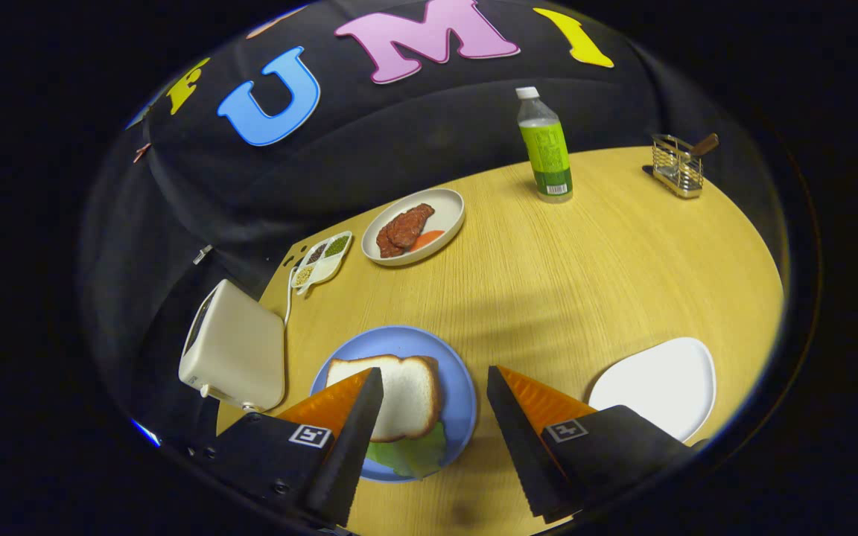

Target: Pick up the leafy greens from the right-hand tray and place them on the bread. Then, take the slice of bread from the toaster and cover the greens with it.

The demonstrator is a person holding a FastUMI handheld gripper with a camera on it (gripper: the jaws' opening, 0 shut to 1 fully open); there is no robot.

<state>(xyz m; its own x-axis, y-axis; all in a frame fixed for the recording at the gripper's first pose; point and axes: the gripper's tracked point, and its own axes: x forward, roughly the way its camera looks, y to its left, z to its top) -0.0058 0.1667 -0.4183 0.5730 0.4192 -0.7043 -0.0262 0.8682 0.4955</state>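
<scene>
A blue plate point(459, 394) lies on the wooden table just ahead of my fingers. On it a white bread slice point(407, 394) covers leafy greens point(414, 454), whose edge pokes out on the near side. My gripper point(435, 387) is open above the plate's near right part, nothing between its fingers; the left finger point(358, 424) overlaps the bread in the view. A cream toaster point(239, 350) stands left of the plate at the table's edge. A white tray point(660, 387) with nothing on it sits right of the fingers.
Farther back stand a white plate with meat and a carrot slice point(414, 225), a small divided dish of seeds point(321, 260), a green-labelled bottle point(546, 149) and a wire holder point(678, 165). The table's left edge runs by the toaster.
</scene>
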